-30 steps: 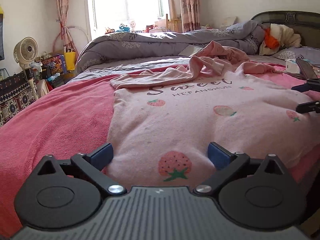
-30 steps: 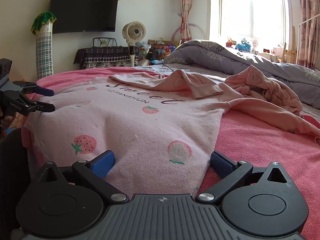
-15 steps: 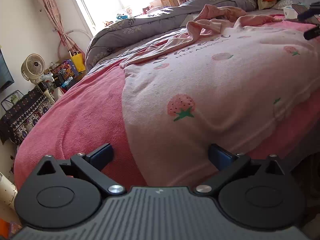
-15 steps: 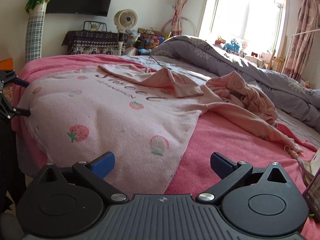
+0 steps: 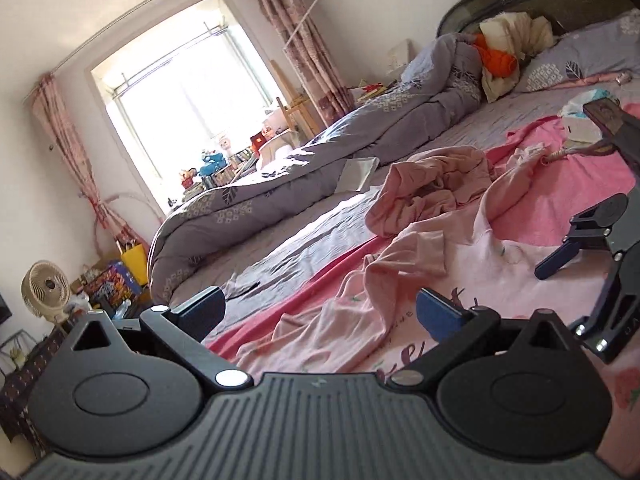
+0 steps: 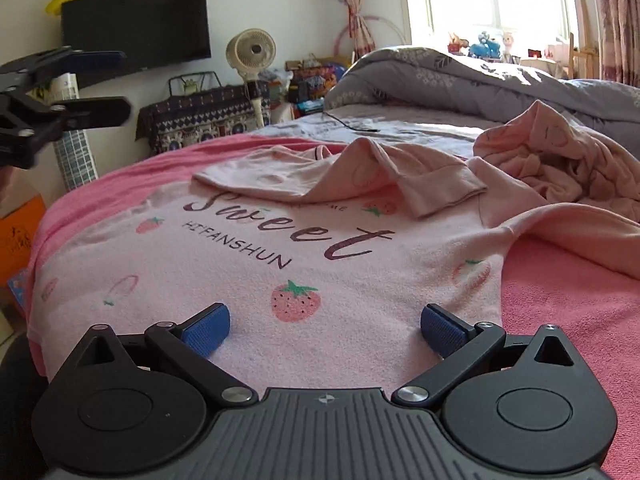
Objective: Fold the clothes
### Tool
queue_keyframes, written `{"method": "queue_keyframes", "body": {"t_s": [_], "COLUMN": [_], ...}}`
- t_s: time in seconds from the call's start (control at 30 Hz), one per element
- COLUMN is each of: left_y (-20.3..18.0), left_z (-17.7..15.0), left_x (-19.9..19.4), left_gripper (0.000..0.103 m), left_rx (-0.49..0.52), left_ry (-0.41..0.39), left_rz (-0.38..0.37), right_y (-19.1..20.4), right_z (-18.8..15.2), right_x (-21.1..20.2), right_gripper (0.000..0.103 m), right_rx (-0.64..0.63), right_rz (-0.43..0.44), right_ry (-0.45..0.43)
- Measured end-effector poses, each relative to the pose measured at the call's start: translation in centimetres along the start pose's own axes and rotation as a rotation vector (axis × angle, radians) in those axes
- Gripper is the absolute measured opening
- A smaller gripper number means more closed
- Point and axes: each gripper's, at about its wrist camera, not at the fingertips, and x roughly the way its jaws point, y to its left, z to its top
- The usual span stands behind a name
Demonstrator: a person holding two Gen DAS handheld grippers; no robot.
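Note:
A pale pink strawberry-print top (image 6: 280,264) with "Sweet" lettering lies spread on the pink bedspread (image 6: 580,320); one sleeve (image 6: 400,176) is folded across its chest. A crumpled pink garment (image 6: 560,160) lies beyond it. My right gripper (image 6: 324,328) is open and empty, low over the top's lower body. My left gripper (image 5: 320,312) is open and empty, raised over the top's (image 5: 400,304) upper part. The left gripper also shows in the right wrist view (image 6: 100,80), and the right gripper in the left wrist view (image 5: 560,256).
A grey quilt (image 5: 320,172) lies rolled along the far side of the bed. Pillows and an orange item (image 5: 496,56) sit by the headboard. Small items (image 5: 580,120) lie on the bed near it. A fan (image 6: 250,50) and cluttered furniture stand beside the bed.
My left gripper has lifted from the hem and swung up over the top's upper part. My right gripper moved in over the top's lower body. Both stayed open.

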Motion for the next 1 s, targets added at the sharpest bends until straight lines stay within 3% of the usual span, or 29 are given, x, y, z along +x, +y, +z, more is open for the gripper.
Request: {"method": "queue_keyframes", "body": {"t_s": [0.2,0.27,0.33,0.37,0.4,0.5,0.63,0.7,0.77,0.9,1.0], "left_y": [-6.8,-8.0,-8.6,-8.2,-7.5,-3.5,6.3,11.9,17.0,24.0,28.2], "left_z": [1.8,1.1,0.0,-0.4,-0.7,-1.0,-0.8,-1.8,-3.6,-9.1,-14.3], "left_x": [13.0,15.9,18.4,19.0,19.2,17.9,15.4,13.6,11.5,7.7,5.2], "left_gripper": [0.093,0.082,0.050,0.038,0.013,0.006,0.005,0.004,0.004,0.003,0.003], "left_rx": [0.181,0.232,0.220,0.165,0.107,-0.052,-0.204,-0.326,-0.409,-0.455,-0.594], "left_ry": [0.121,0.173,0.238,0.253,0.253,0.191,0.159,0.173,0.190,0.242,0.293], "left_rz": [-0.054,-0.033,0.026,0.060,0.095,0.212,0.452,0.559,0.664,0.873,0.903], "right_y": [-2.5,-3.4,-3.8,-4.0,-4.1,-4.4,-4.6,-4.6,-4.6,-4.5,-4.5], "right_z": [-1.4,-1.7,-1.8,-1.9,-1.9,-2.1,-2.1,-2.1,-2.1,-2.1,-2.0], "right_x": [-1.9,-2.3,-2.5,-2.6,-2.7,-2.9,-3.1,-3.1,-3.1,-3.1,-2.9], "right_gripper": [0.103,0.103,0.103,0.103,0.103,0.103,0.103,0.103,0.103,0.103,0.103], "right_rx": [0.195,0.258,0.282,0.292,0.298,0.317,0.329,0.332,0.333,0.337,0.334], "right_rz": [0.056,0.077,0.100,0.110,0.119,0.137,0.146,0.146,0.145,0.141,0.132], "right_ry": [-0.137,-0.166,-0.175,-0.179,-0.185,-0.198,-0.202,-0.203,-0.202,-0.201,-0.191]}}
